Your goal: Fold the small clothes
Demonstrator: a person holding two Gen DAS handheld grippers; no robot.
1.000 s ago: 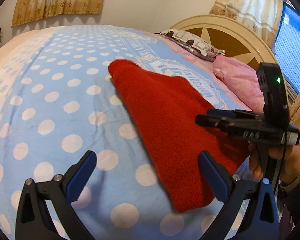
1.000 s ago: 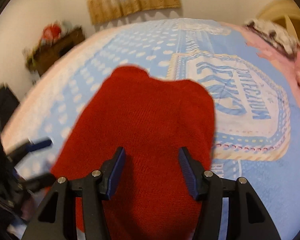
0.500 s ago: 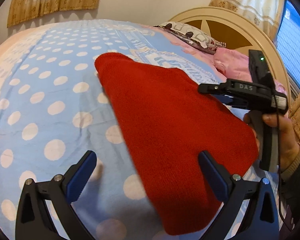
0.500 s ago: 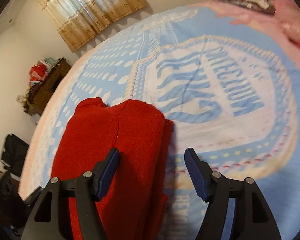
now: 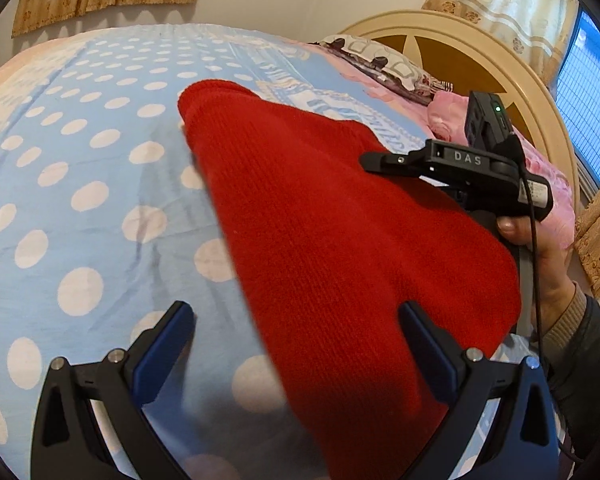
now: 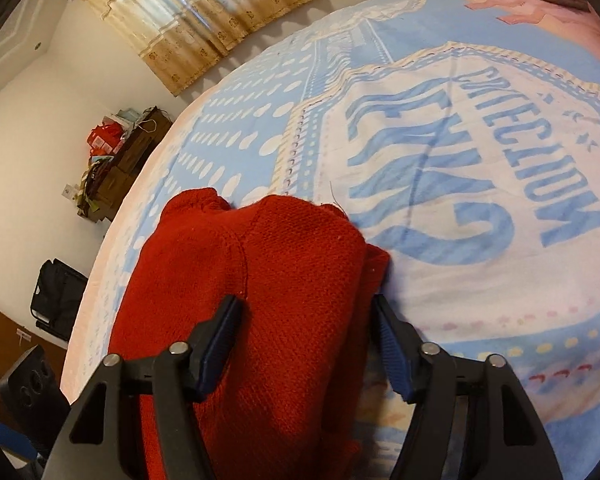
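Red knitted garment (image 6: 276, 320) on polka-dot blue bedsheet (image 5: 80, 168) sits between right gripper (image 6: 306, 344) fingers, seemingly part-open, ungripped; left gripper (image 5: 296, 344) wide open, empty.

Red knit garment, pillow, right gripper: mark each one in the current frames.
red knit garment (image 5: 332, 240), left wrist view, middle of the knit panel.
pillow (image 5: 384, 62), left wrist view, patterned top face by the headboard.
right gripper (image 6: 308, 344), right wrist view, midway between the fingertips, over the garment.
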